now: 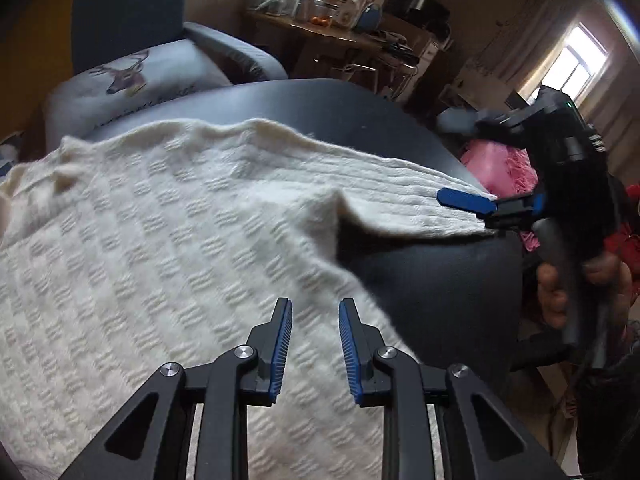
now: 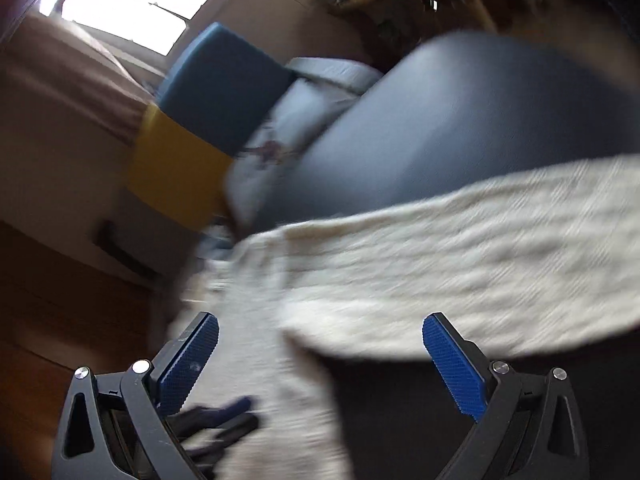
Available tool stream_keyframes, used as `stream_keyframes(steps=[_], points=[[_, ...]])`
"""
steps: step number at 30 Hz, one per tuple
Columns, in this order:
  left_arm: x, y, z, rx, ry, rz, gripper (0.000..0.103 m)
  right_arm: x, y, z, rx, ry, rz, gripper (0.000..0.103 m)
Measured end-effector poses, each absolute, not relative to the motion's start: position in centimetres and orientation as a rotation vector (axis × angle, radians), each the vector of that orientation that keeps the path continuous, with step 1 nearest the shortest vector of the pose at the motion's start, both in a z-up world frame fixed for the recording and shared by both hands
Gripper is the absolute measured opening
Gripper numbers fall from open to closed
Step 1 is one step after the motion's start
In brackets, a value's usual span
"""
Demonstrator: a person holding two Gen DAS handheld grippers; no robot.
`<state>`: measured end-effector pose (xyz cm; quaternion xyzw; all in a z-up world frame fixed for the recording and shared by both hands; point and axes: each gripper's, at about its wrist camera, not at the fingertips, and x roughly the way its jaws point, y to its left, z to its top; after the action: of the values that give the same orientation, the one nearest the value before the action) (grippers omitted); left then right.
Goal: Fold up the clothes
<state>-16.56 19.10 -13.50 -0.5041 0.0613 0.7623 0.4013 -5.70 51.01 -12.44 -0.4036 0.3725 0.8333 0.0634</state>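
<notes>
Cream knit sweater [image 1: 168,216] spread on the dark desk [image 1: 432,272] under the narrowly parted left tool [image 1: 315,312], sleeve ahead of the wide, empty right tool [image 2: 320,340]; soft, stretchy, best pinched at hem.

I assess this as a home living room. Landmark: the dark table [image 1: 360,108]. Just beyond it stands a grey armchair [image 1: 224,46] holding a deer-print cushion [image 1: 128,76]. Further behind is a cluttered wooden sideboard [image 1: 320,36] bearing jars; a curtained window [image 1: 576,60] lies to its right.
</notes>
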Motion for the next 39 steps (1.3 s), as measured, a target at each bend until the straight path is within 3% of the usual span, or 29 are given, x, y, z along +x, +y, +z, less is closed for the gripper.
stream_keyframes(steps=[2, 5, 13, 20, 26, 39], points=[[-16.9, 20.2, -15.2, -1.347, 0.189, 1.894, 0.024, -7.1, 51.5, -14.0, -1.301, 0.928, 2.375, 0.103], [-16.5, 20.3, -17.7, -1.367, 0.203, 1.884, 0.024, -7.8, 53.0, -17.1, -1.374, 0.806, 2.215, 0.103], [-20.1, 17.8, -15.7, -1.329, 0.052, 1.868, 0.025, -9.5, 53.3, -19.2, -1.362, 0.505, 2.185, 0.103], [-28.6, 19.6, -14.8, -1.299, 0.059, 1.977, 0.025, -9.0, 52.7, -19.1, -1.343, 0.463, 2.244, 0.103], [-32.7, 26.7, -19.0, -1.357, 0.194, 1.943, 0.024, -8.4, 52.0, -19.2, -1.349, 0.401, 2.276, 0.103], [-32.2, 22.8, -17.3, -1.332, -0.029, 2.046, 0.023, -3.1, 58.5, -14.9, -1.247, 0.571, 2.222, 0.103]])
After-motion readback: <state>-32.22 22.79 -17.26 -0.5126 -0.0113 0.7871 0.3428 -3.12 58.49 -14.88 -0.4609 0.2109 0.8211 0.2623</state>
